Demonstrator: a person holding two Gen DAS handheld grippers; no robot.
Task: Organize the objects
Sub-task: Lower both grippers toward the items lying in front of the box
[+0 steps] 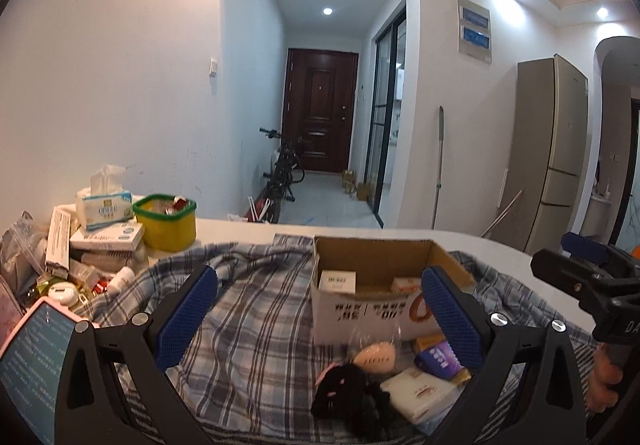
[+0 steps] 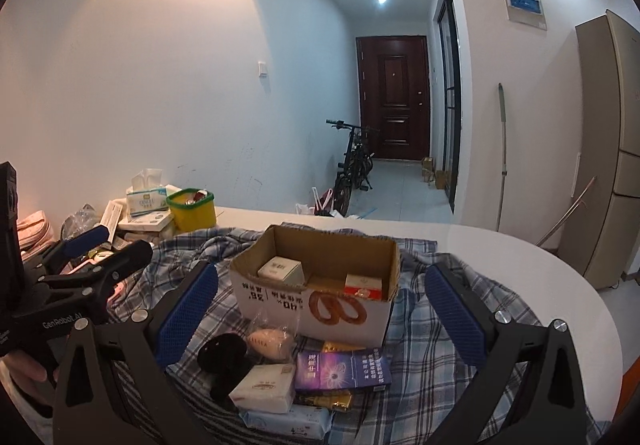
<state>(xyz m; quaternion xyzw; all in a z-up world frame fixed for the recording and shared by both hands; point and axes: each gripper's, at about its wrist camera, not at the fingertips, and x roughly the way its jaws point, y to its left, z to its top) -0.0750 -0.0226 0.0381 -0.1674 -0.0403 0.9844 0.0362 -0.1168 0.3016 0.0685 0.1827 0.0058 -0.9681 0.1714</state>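
From the left gripper (image 1: 320, 305), jaws spread and holding nothing: a white desk (image 1: 248, 231) under a plaid cloth (image 1: 248, 309), cardboard box (image 1: 376, 285) upon it, hallway door (image 1: 320, 109) beyond. From the right gripper (image 2: 320, 309) — jaws likewise spread — small packets (image 2: 340, 365) lie just before the box, a fridge (image 2: 612, 149) standing right.

Bare plaid cloth (image 1: 248, 309) left of cardboard box (image 2: 320, 285); clutter crowds its front.
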